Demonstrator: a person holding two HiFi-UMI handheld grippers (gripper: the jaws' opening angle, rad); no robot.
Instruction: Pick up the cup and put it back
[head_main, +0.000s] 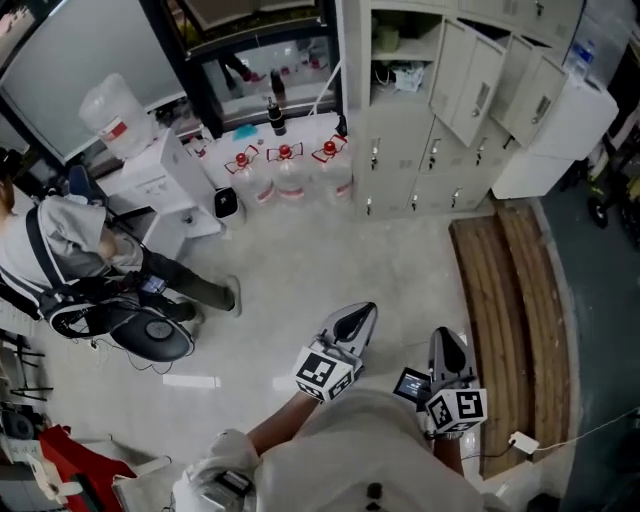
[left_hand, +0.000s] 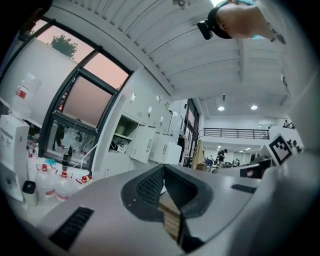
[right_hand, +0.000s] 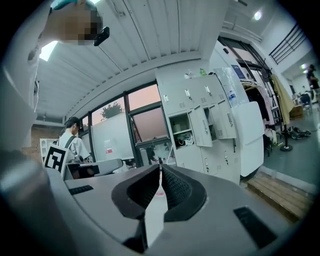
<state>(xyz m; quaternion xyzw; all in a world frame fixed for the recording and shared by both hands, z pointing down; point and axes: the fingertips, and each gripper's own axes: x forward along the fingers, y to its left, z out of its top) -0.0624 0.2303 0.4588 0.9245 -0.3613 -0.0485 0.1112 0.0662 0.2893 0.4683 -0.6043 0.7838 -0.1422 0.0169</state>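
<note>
Cup: we cannot say where it is, since none of our views shows it. We hold both grippers low and near our body, over the pale floor (head_main: 330, 260). The left gripper (head_main: 358, 314) points toward the far side, and its fingers (left_hand: 150, 186) are closed tip to tip with nothing between them; through the slit below the tips we see only wooden boards (head_main: 510, 300). Those boards lie on the floor to the right. The right gripper (head_main: 447, 338) hangs just right of the left one, beside the near end of the boards. Its fingers (right_hand: 176, 189) are pressed together too, and empty. On the far side, a row of clear water bottles (head_main: 288, 172) with red caps stands on the floor. To their right are pale lockers (head_main: 420, 150), some with doors ajar. A dark bottle (head_main: 277, 117) stands behind the water bottles. At the far left a person (head_main: 70, 245) sits on a chair, well apart from both grippers.
</note>
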